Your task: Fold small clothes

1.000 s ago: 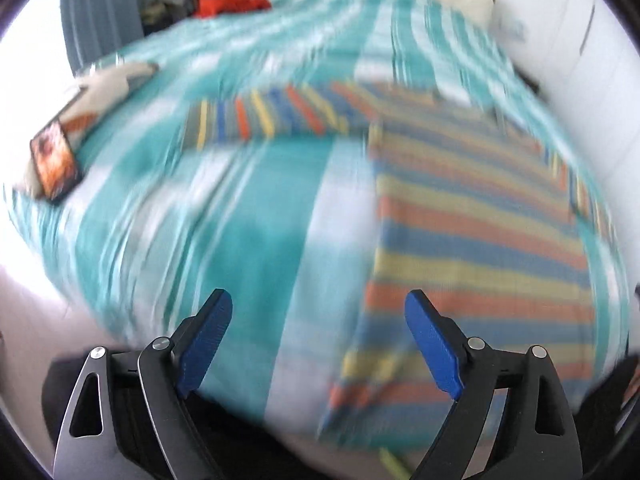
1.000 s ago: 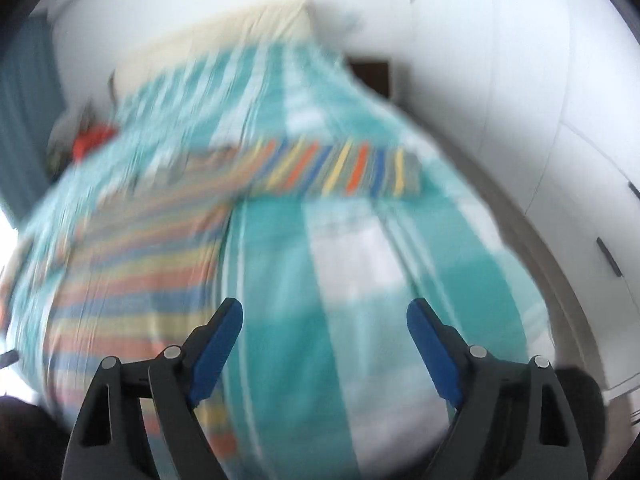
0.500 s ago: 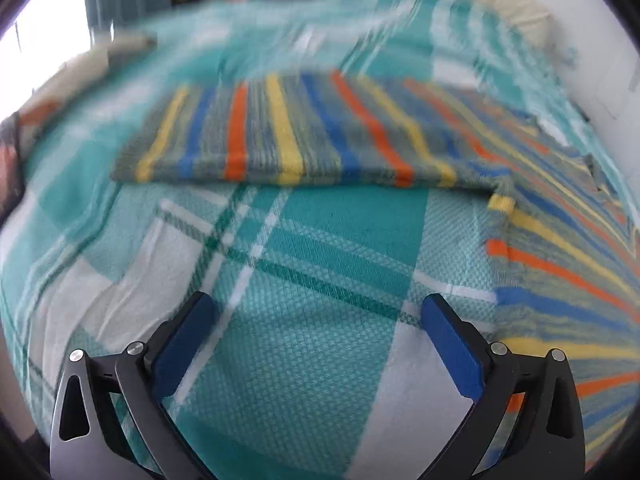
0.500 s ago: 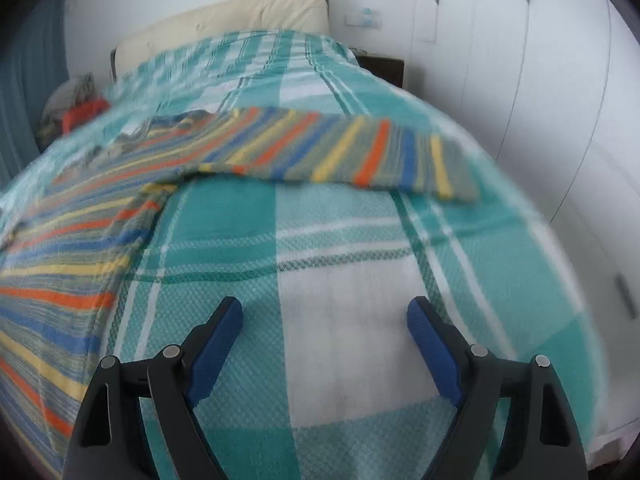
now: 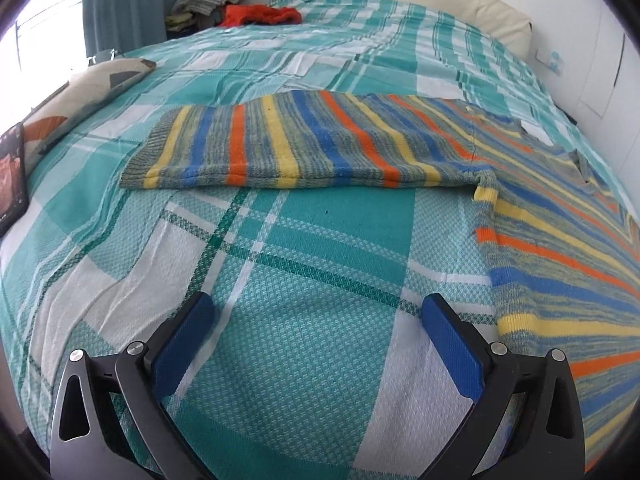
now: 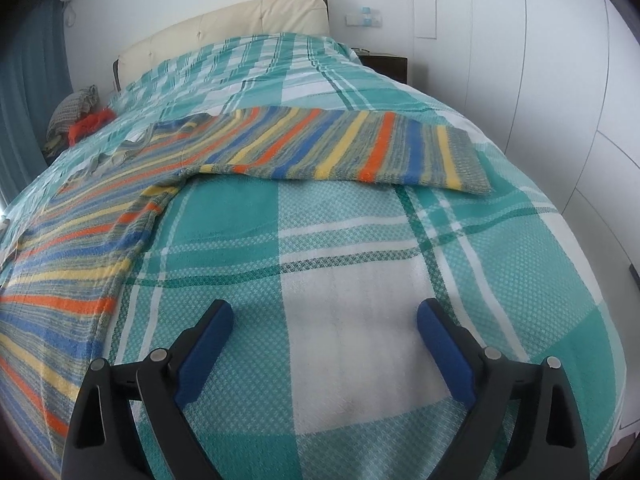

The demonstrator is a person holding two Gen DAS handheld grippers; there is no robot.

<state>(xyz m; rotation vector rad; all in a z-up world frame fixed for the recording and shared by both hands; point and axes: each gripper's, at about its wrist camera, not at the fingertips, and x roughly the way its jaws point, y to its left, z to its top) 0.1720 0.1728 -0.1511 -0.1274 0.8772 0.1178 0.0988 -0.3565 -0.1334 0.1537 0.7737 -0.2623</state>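
Here, both the left gripper [image 5: 316, 312] and right gripper [image 6: 324, 320] gape empty before the flat striped sweater [image 5: 560, 240], its sleeves awaiting the first fold.

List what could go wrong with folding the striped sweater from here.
Both grippers, left and right, are open over the plaid blanket, so a low pinch may catch it along with the sweater. Its sleeves lie far apart, so the folds may turn out uneven. The phone at the bed's edge could get knocked off.
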